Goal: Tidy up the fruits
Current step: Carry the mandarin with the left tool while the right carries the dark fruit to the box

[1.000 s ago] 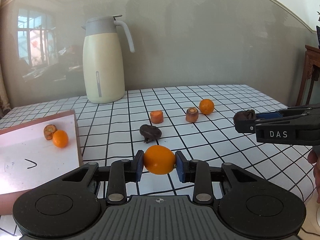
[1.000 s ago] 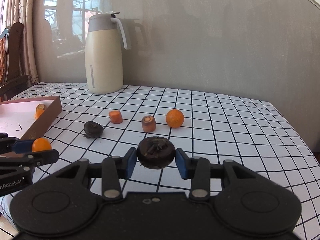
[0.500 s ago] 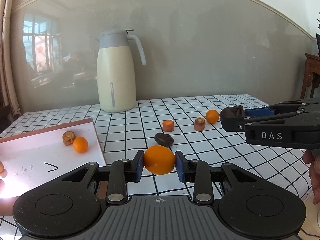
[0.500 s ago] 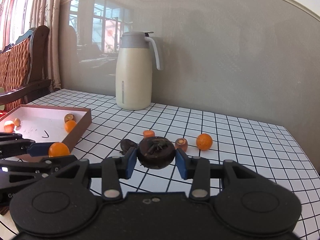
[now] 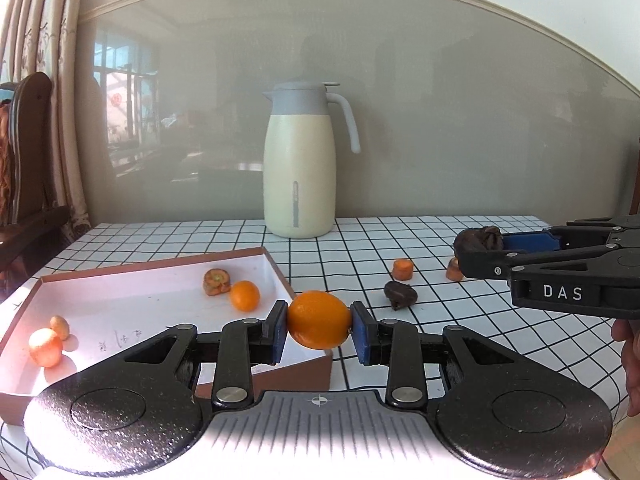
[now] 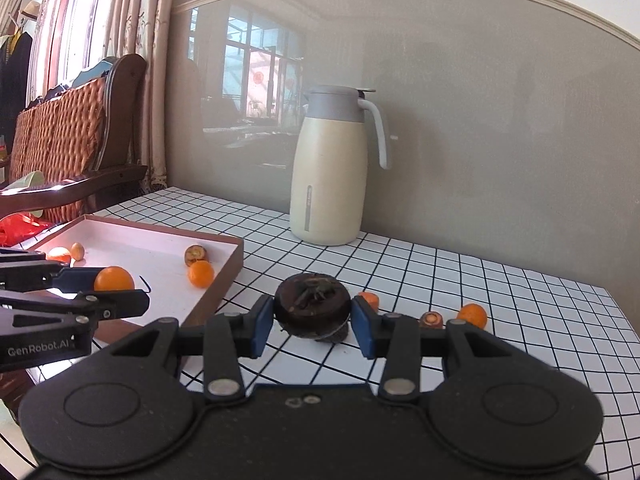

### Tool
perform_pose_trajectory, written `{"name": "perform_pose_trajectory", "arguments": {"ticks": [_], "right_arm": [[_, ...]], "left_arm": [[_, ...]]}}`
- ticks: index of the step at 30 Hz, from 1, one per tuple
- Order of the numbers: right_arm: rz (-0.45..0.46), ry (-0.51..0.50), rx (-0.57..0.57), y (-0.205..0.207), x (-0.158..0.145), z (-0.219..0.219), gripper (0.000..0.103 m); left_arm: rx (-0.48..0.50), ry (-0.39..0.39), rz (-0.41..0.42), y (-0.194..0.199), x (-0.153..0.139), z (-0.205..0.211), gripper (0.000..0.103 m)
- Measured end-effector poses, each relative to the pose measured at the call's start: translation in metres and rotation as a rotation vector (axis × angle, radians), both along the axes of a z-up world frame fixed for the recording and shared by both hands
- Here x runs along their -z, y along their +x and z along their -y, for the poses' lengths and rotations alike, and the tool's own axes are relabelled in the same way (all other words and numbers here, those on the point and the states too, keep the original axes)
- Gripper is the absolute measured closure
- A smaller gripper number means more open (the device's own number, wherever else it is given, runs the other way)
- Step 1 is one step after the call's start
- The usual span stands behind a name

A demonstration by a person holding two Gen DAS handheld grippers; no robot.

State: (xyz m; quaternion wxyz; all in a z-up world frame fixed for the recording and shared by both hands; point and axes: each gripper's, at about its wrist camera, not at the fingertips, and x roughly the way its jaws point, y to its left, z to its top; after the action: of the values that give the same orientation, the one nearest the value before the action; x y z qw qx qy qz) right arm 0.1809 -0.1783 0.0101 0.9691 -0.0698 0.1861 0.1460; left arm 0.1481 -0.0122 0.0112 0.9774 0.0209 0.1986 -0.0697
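Observation:
My left gripper [image 5: 319, 330] is shut on an orange [image 5: 319, 319], held in the air over the near right corner of the shallow brown box [image 5: 168, 267]. My right gripper [image 6: 313, 322] is shut on a dark round fruit [image 6: 312, 307], raised above the checked table to the right of the box. Inside the box lie a small orange [image 5: 245, 296], a brownish cut fruit [image 5: 216, 281] and two small orange pieces [image 5: 45, 347] at its left end. On the table remain a dark fruit [image 5: 400, 293], a carrot-coloured chunk [image 5: 402, 270], a brown-topped chunk [image 6: 431, 319] and another orange [image 6: 473, 315].
A tall cream thermos jug [image 5: 299, 164] stands at the back of the table against the grey wall. A wicker-backed wooden chair [image 6: 76, 136] is beyond the table's left side. A hand [image 5: 630, 364] shows at the right edge behind the right gripper.
Both grippers have lifted and swung left toward the box, each keeping its fruit. The box now fills more of both views, and the loose fruits on the table have slid right.

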Motion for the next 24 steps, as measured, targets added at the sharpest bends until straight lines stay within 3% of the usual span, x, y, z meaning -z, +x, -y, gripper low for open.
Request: {"name": "perform_pose_trajectory", "arguments": {"ticks": [24], "right_arm": [[0.025,-0.004,-0.191,0.004,-0.005,-0.097,0.069]], "left_arm": [[-0.183,-0.028,0.018,-0.018,-0.003,-0.098,0.069]]}}
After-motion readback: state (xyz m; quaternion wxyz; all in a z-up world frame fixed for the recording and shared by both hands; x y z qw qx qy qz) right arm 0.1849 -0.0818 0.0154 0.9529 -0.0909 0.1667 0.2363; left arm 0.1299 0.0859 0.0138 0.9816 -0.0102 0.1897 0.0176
